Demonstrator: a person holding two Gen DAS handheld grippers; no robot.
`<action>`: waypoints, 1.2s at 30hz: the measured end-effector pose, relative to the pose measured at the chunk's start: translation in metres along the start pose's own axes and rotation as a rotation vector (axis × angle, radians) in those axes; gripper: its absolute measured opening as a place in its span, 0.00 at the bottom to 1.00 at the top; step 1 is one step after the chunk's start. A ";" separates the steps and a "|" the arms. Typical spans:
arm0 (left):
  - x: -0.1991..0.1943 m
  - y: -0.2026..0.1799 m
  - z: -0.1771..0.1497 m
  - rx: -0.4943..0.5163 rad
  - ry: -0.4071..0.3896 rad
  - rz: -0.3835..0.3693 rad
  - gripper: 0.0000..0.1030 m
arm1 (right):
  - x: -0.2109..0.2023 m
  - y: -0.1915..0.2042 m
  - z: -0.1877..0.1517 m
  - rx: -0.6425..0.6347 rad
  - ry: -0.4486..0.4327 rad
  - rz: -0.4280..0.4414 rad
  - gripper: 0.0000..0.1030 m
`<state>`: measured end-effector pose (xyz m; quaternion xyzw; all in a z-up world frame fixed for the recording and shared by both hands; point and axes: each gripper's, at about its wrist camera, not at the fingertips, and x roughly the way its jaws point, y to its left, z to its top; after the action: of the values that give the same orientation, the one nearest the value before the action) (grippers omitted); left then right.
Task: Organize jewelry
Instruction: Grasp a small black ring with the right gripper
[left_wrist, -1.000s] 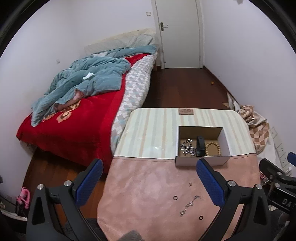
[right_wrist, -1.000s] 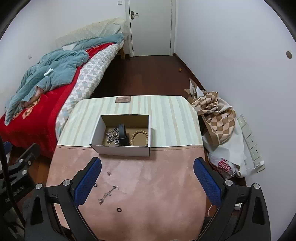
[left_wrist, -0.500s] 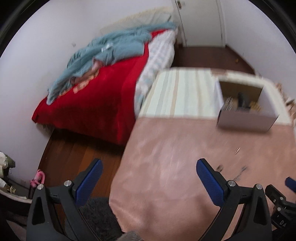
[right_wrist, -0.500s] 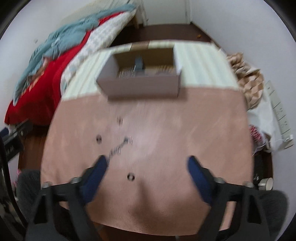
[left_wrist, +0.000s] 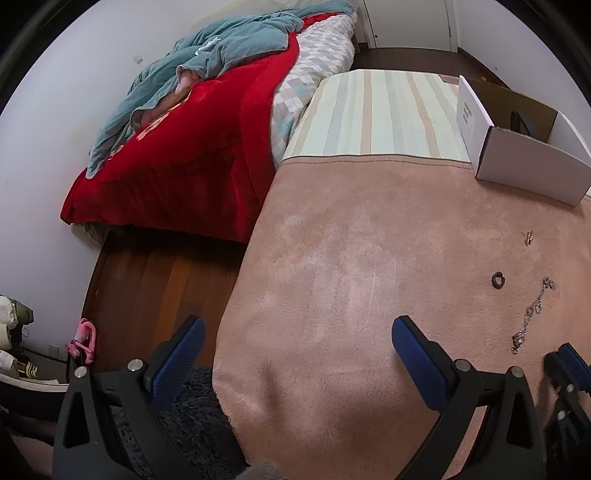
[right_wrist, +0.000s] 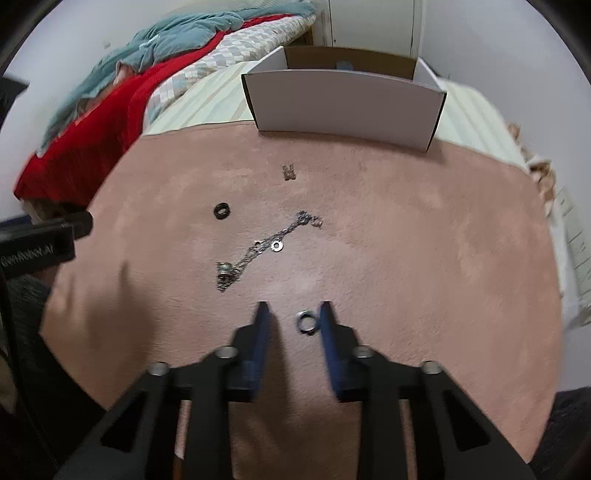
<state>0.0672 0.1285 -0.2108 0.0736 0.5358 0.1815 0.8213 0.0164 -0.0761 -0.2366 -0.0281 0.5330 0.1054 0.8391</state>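
Both tongs have dropped toward the pink cloth (right_wrist: 424, 258) since a second ago, and the box (right_wrist: 343, 103) now sits higher and closer in each view. Right gripper (right_wrist: 293, 314) went from spread wide to narrow; its jaws are closing, blue fingers (right_wrist: 262, 325) either side of a silver ring (right_wrist: 306, 322) lying on the cloth. Ring sits just beside the right-hand finger, gap still visible on the other side, so not pinched yet, nothing lifted. Left gripper (left_wrist: 295, 339) hangs wide open over the cloth's left edge, holding and touching nothing.

Jewelry on the cloth: silver chain (right_wrist: 266, 251) stretched diagonally just ahead of the right tongs, small washer-like ring (right_wrist: 276, 245) touching it, black ring (right_wrist: 221, 210) further left, small metal piece (right_wrist: 289, 172) nearer the box. Box stands open at the cloth's far edge, on the striped cover (left_wrist: 376, 110); contents mostly hidden by its front wall. Red bed (left_wrist: 177, 155) off to the left.
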 end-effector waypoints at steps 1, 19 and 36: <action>0.002 -0.002 0.000 0.004 0.005 -0.002 1.00 | -0.002 0.000 0.004 -0.003 -0.004 -0.007 0.13; 0.010 -0.102 0.027 0.150 0.032 -0.320 0.74 | -0.020 -0.075 0.019 0.193 -0.064 -0.034 0.12; 0.008 -0.122 0.021 0.180 0.021 -0.374 0.10 | -0.013 -0.086 0.019 0.243 -0.052 -0.031 0.13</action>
<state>0.1154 0.0208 -0.2474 0.0438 0.5629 -0.0219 0.8251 0.0454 -0.1587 -0.2226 0.0684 0.5196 0.0276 0.8512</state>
